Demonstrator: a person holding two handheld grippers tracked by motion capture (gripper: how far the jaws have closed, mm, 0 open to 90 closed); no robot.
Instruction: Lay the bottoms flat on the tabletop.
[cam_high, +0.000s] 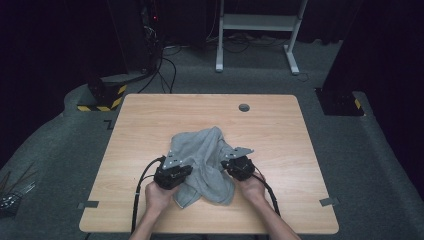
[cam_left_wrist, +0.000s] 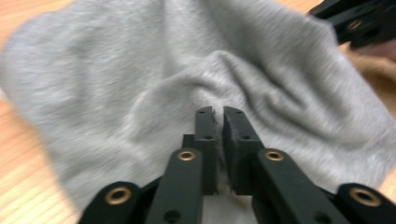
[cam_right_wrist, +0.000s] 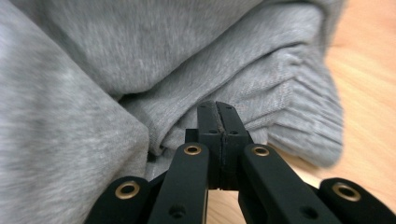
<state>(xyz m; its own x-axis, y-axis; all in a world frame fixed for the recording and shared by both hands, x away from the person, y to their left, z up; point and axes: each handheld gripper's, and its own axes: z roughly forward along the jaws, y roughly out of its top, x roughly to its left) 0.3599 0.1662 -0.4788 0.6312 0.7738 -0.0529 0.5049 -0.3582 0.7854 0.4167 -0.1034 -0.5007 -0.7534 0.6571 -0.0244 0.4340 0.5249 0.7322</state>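
A crumpled grey knit cloth (cam_high: 202, 162) lay on the wooden table (cam_high: 150, 120); the left gripper (cam_left_wrist: 217, 122) pinched a fold, while the right gripper (cam_right_wrist: 217, 114) clamped its edge.

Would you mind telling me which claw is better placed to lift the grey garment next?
Probably the left claw: fabric of the grey garment is visibly pinched between its jaws. The right claw is shut at a fold, its hold unclear.

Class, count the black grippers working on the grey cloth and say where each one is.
2. The left gripper pinches the grey cloth at its left side; the right gripper is shut at the cloth's right side. More fabric may be hidden underneath.
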